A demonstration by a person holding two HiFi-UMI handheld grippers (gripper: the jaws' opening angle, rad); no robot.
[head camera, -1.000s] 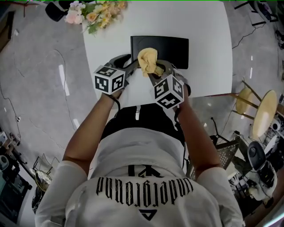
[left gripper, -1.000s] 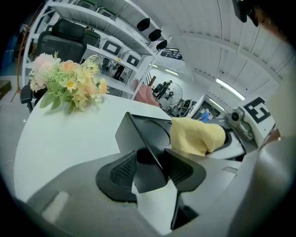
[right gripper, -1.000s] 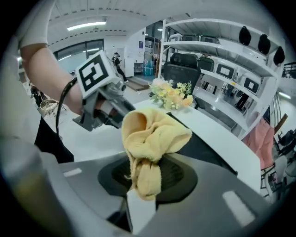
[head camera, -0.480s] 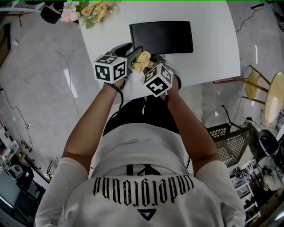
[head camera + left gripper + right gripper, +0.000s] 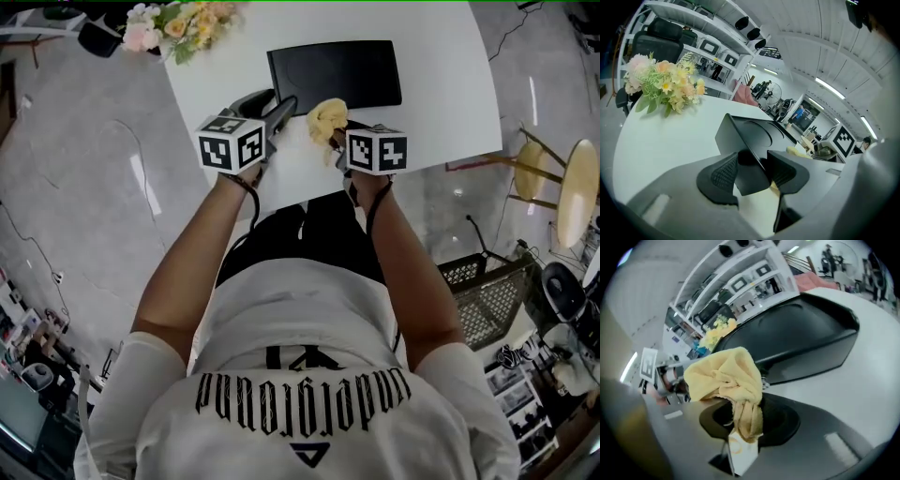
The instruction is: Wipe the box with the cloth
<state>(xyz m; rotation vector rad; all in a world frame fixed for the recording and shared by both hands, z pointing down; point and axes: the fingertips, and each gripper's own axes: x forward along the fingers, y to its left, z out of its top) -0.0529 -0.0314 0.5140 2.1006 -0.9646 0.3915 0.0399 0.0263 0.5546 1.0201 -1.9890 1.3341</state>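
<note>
A flat black box lies on the white table. My left gripper sits at its near left corner. In the left gripper view that corner of the box fills the gap between the pads, which rest against both its sides. My right gripper is shut on a bunched yellow cloth, just in front of the box's near edge. In the right gripper view the cloth bulges out of the jaws with a white tag hanging below it, and the box lies right behind it.
A bunch of flowers lies at the table's far left corner. Wooden stools and a wire basket stand on the floor to the right. The table's near edge runs just behind both grippers.
My right gripper has rolled and sunk, and has carried the cloth rightwards away from the left gripper. The left gripper has kept its place at the box's corner.
</note>
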